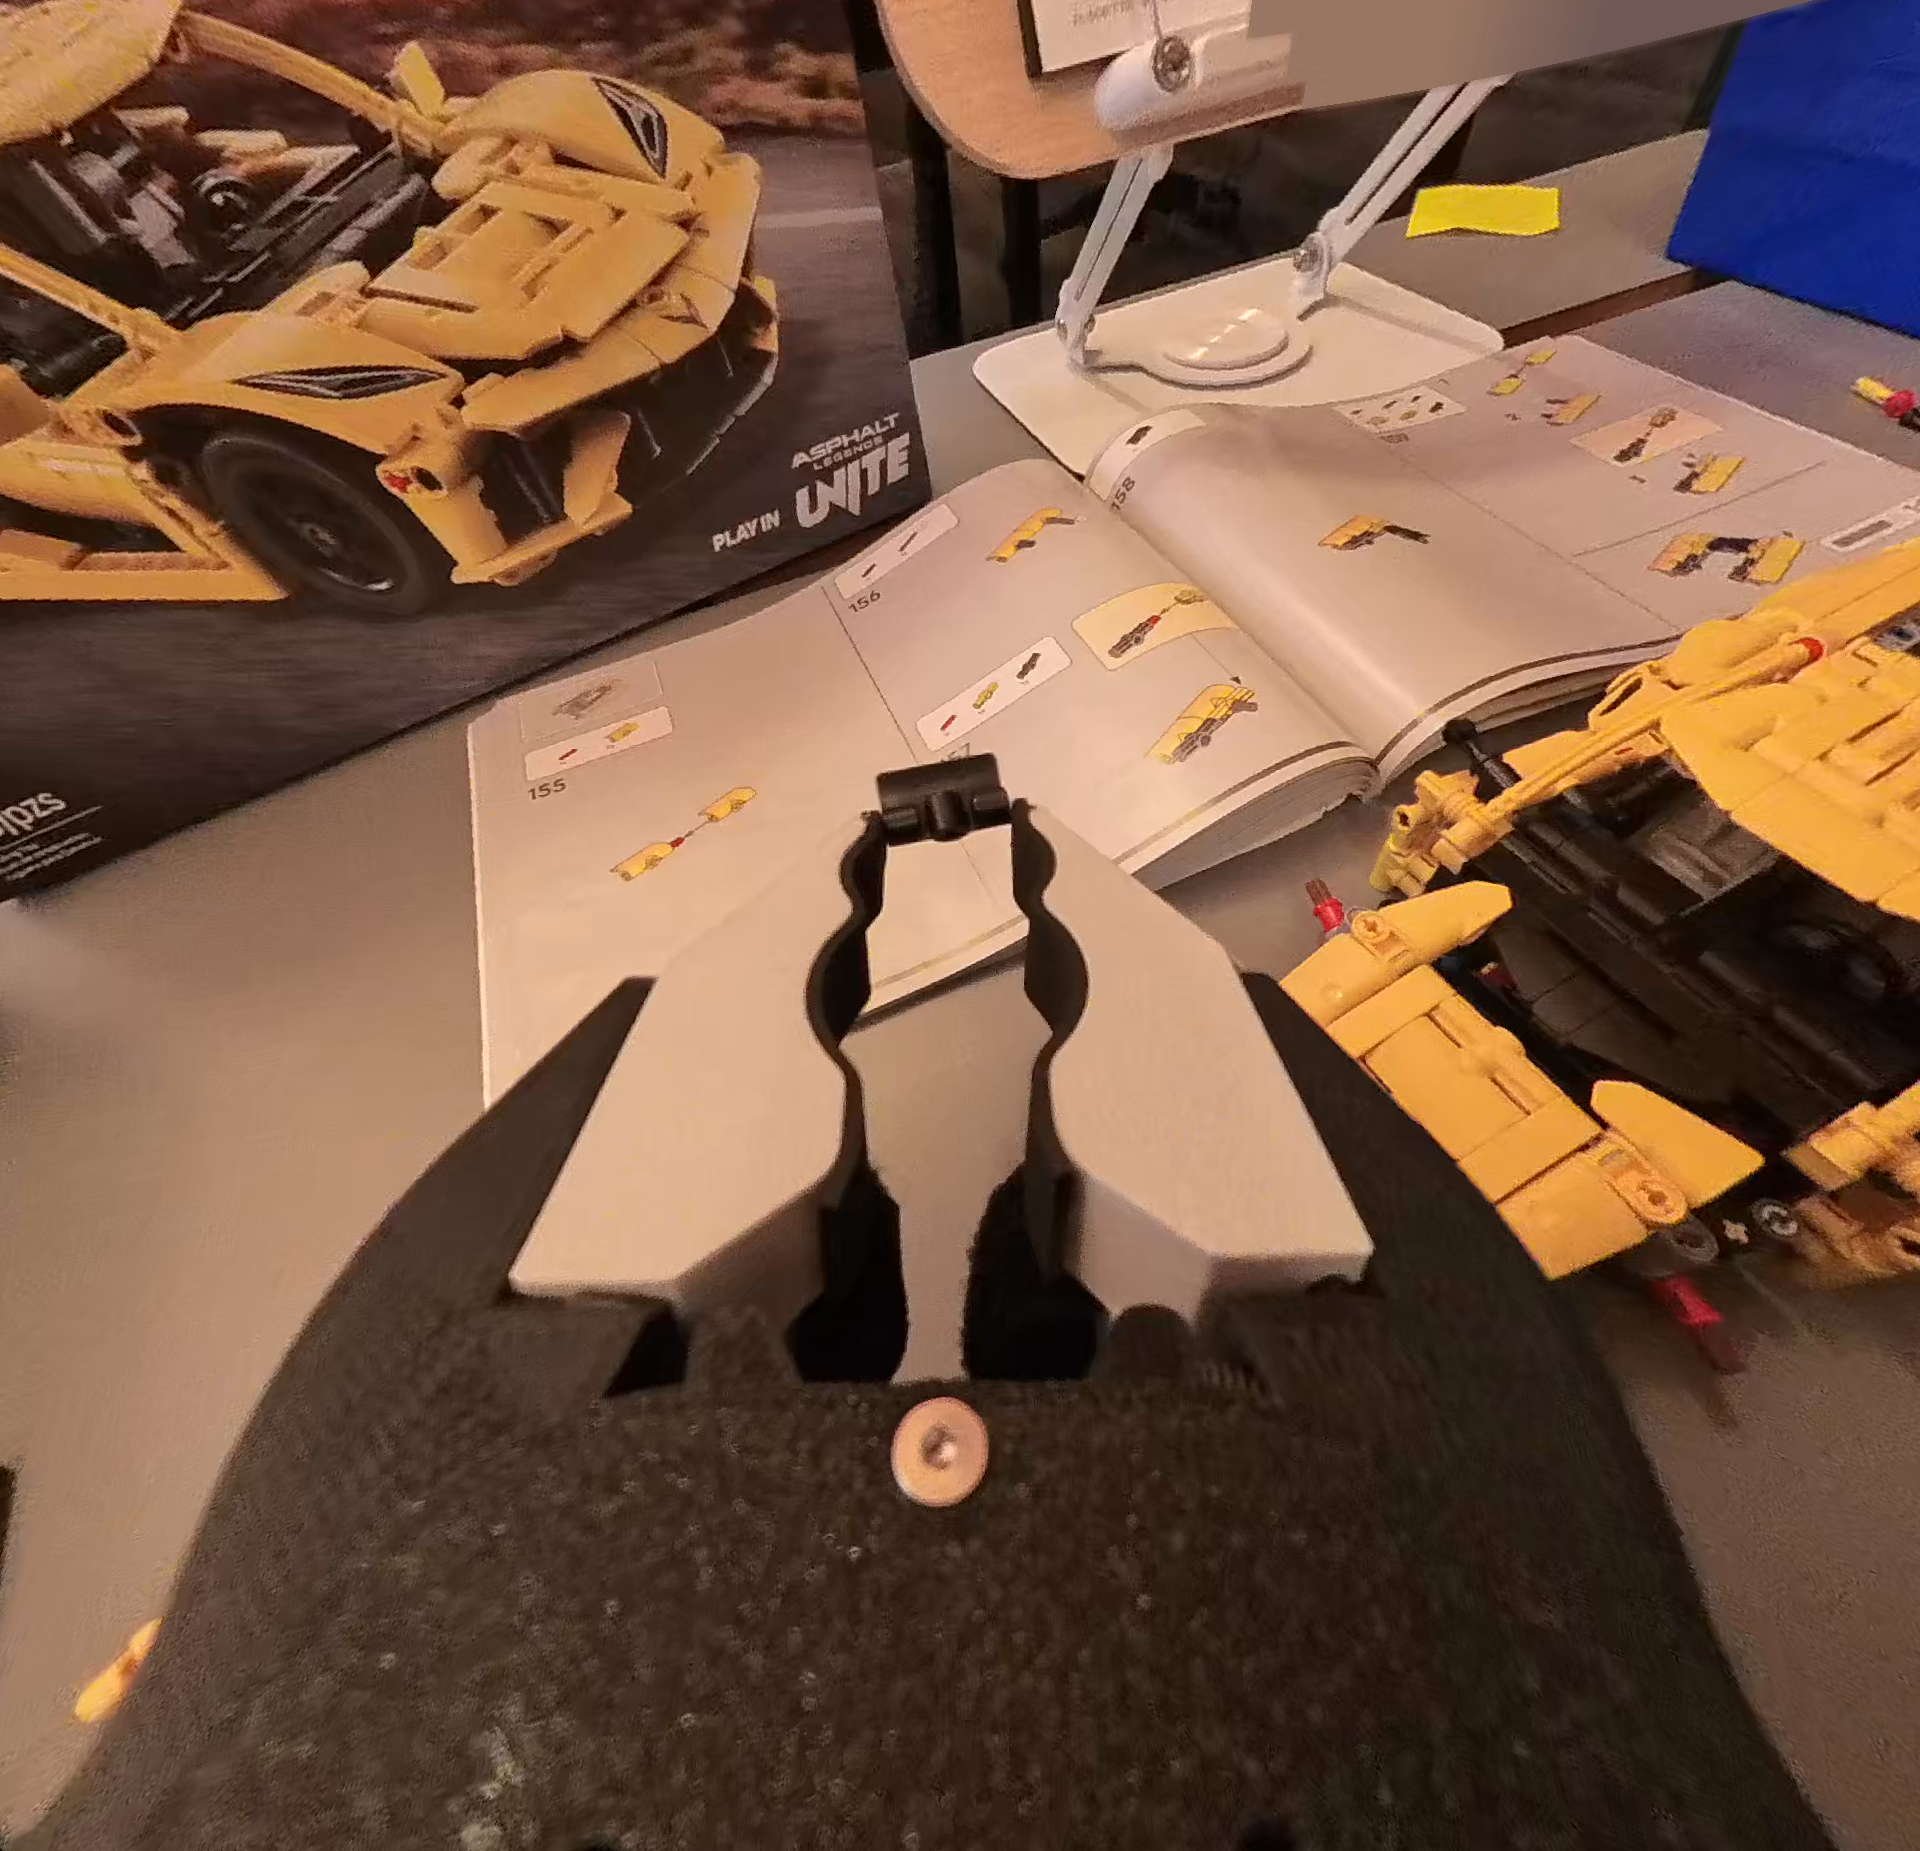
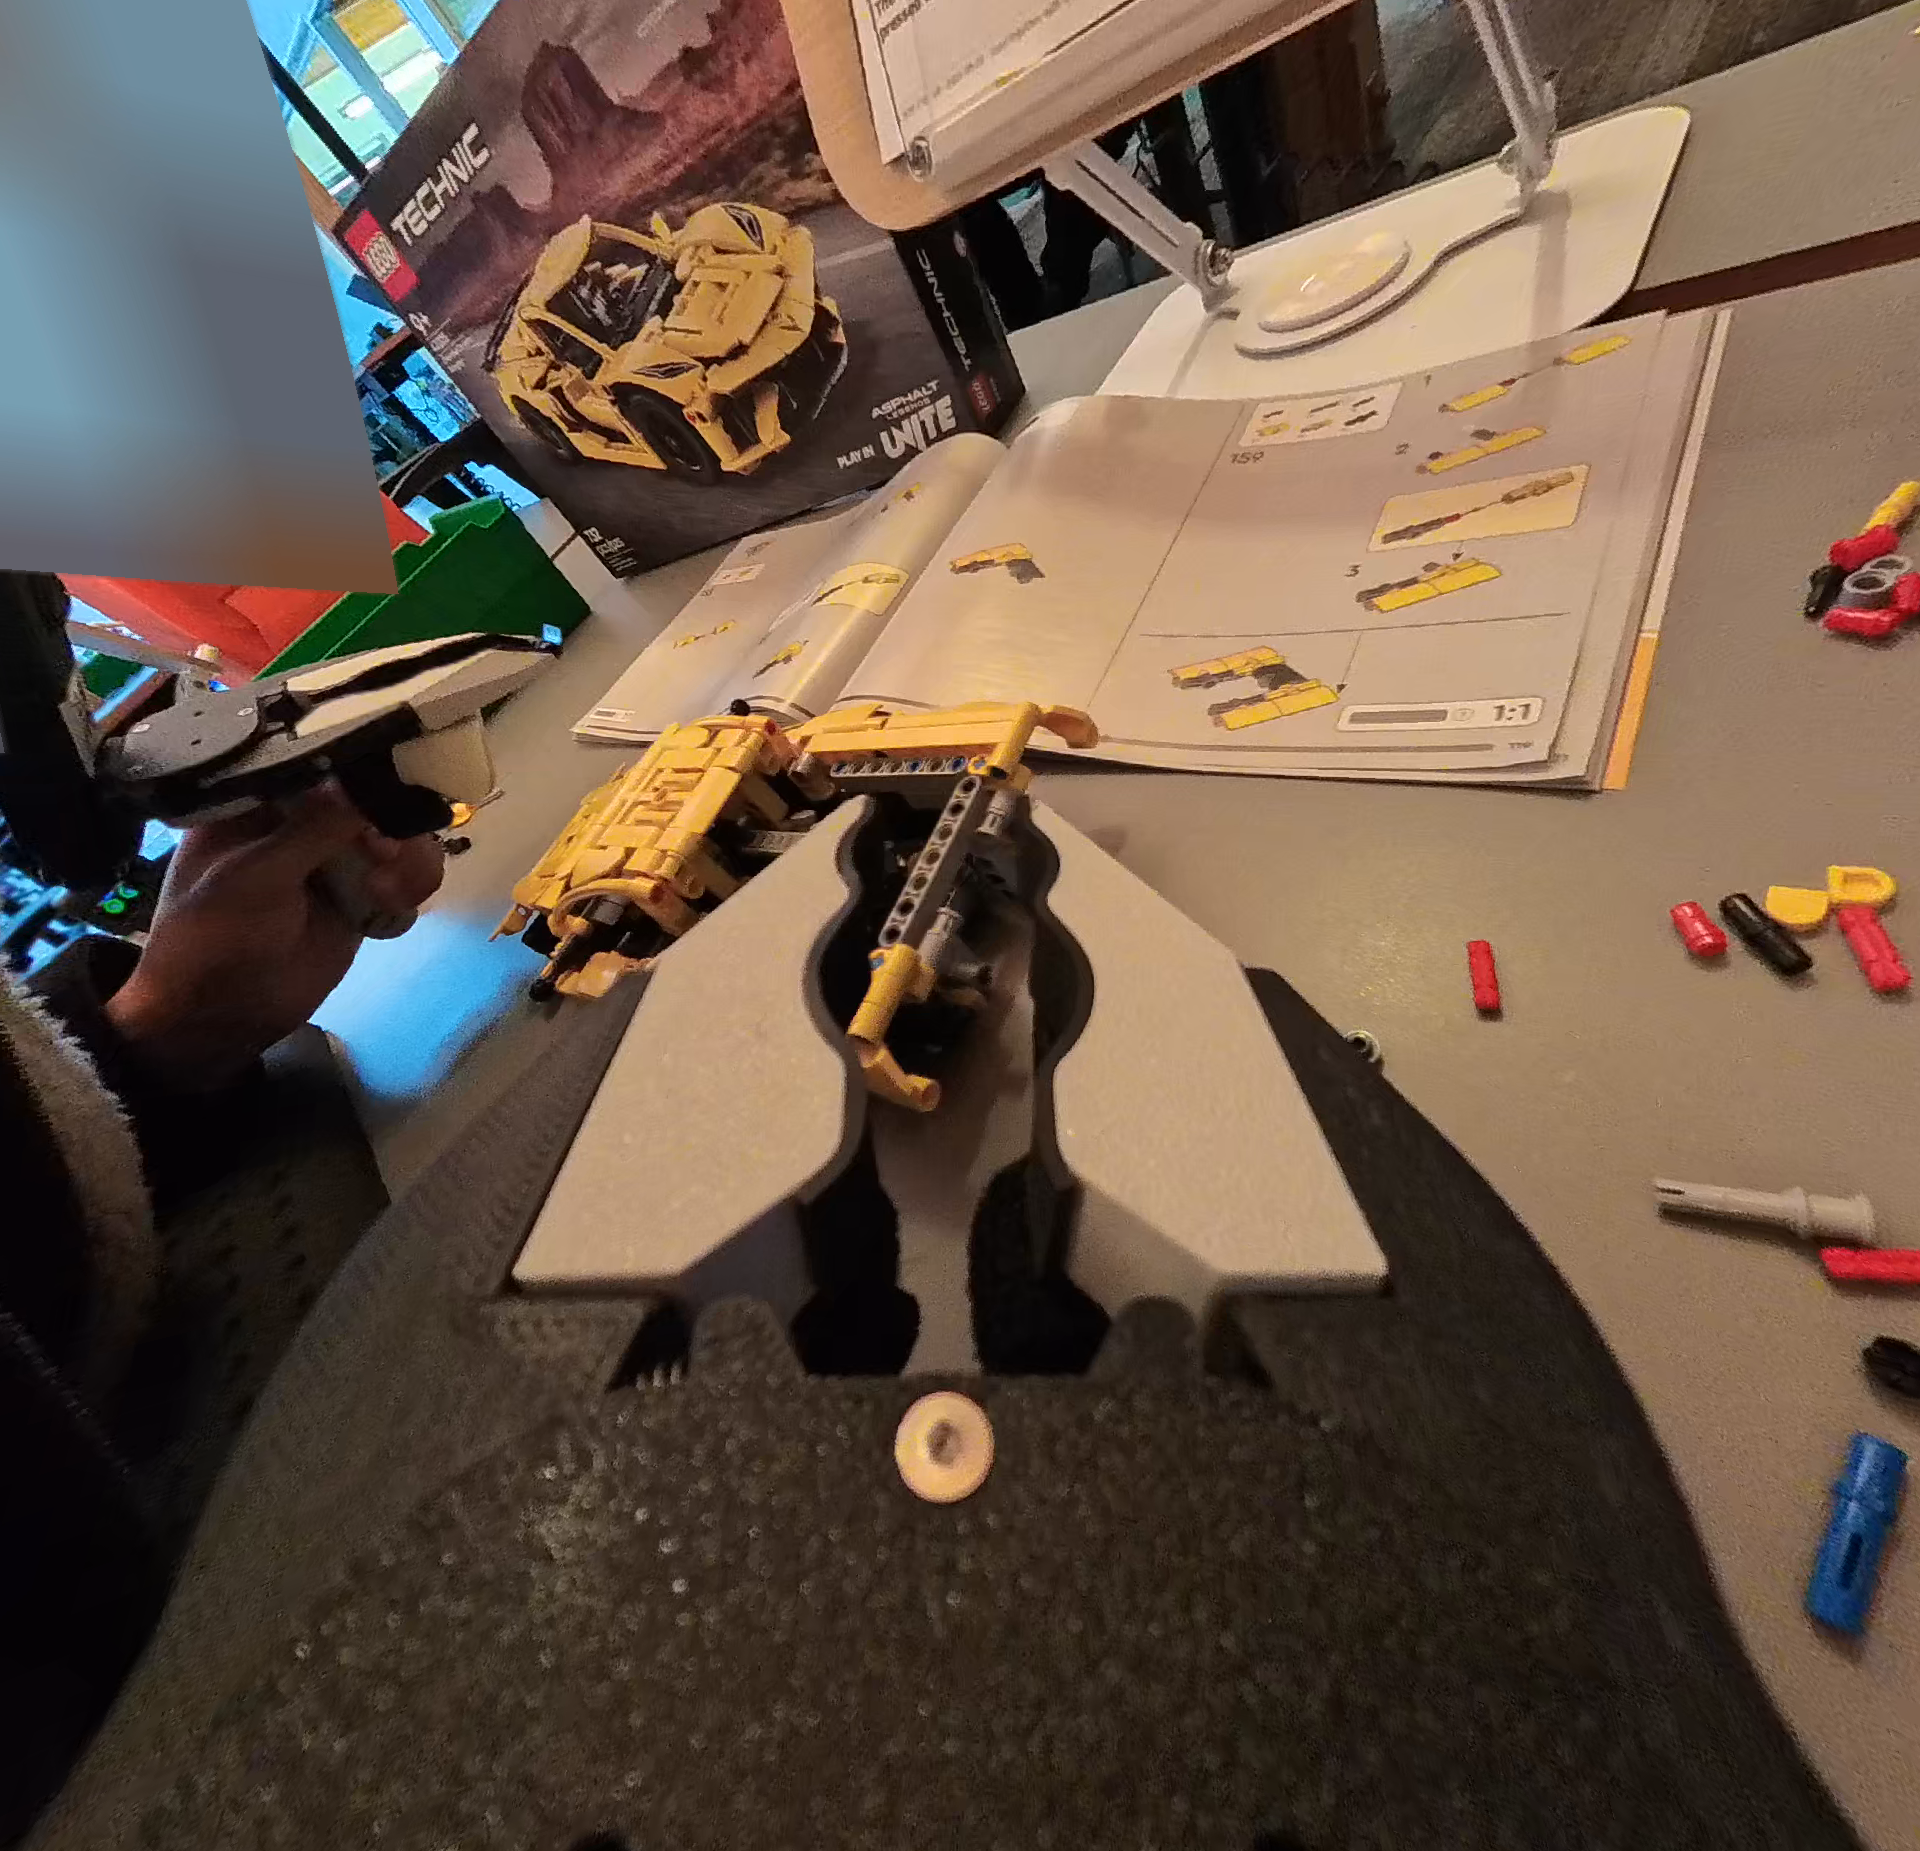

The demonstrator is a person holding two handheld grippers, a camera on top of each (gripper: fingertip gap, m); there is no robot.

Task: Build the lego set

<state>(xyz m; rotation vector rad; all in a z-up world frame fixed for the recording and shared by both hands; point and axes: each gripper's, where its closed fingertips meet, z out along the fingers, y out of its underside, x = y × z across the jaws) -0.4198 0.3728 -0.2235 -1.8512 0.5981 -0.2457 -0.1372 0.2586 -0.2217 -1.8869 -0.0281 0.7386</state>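
Note:
My left gripper [image 1: 943,827] is shut on a small black lego piece [image 1: 940,785] and holds it above the open instruction booklet [image 1: 1039,658]. The part-built yellow and black car model [image 1: 1662,918] lies to its right on the grey table. In the right wrist view my right gripper [image 2: 951,814] is closed around that model [image 2: 665,804], whose grey beam [image 2: 925,887] and yellow arm run between the fingers. The left gripper [image 2: 520,658] also shows at the left in the right wrist view, held by a hand [image 2: 260,897].
The set's box [image 1: 364,347] stands at the back left. A white stand [image 1: 1236,336] holding a board stands behind the booklet [image 2: 1299,554]. Loose red, black and yellow pieces [image 2: 1787,918], a grey pin [image 2: 1766,1209] and a blue pin [image 2: 1855,1547] lie to the right. Left tips to right tips: about 30 cm.

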